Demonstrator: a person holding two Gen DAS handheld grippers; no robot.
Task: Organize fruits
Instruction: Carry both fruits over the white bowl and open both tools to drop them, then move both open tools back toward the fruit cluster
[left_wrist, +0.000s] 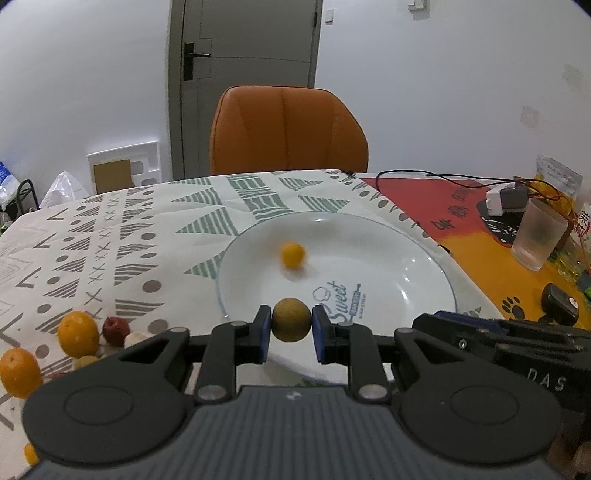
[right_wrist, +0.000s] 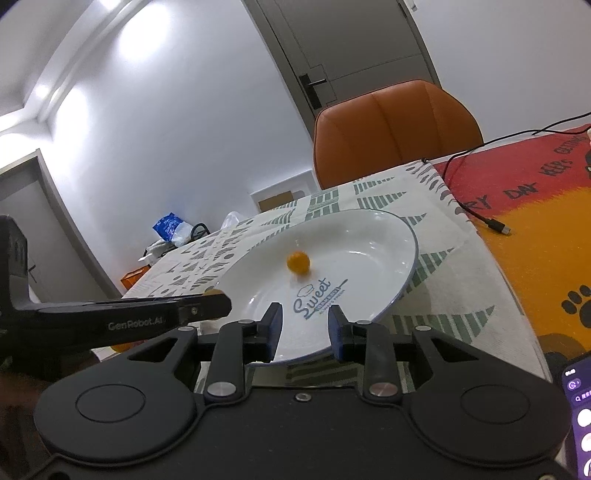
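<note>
Left gripper (left_wrist: 291, 325) pinches a brown fruit (left_wrist: 291, 319) at the plate's (left_wrist: 424, 254) six o'clock; right gripper (right_wrist: 304, 328) gapes empty; dropped, it could roll off.

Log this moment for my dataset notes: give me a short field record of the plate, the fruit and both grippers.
plate: white plate, printed "Sweet", on the patterned cloth
fruit on plate: one small orange fruit, blurred
left gripper: left gripper shut on a round brown fruit, over the plate's near rim
right gripper: right gripper open, empty, at the plate's near edge
fruit off plate: pile on the cloth left of the plate, with orange and red pieces
nearby: frosted cup, orange chair
</note>
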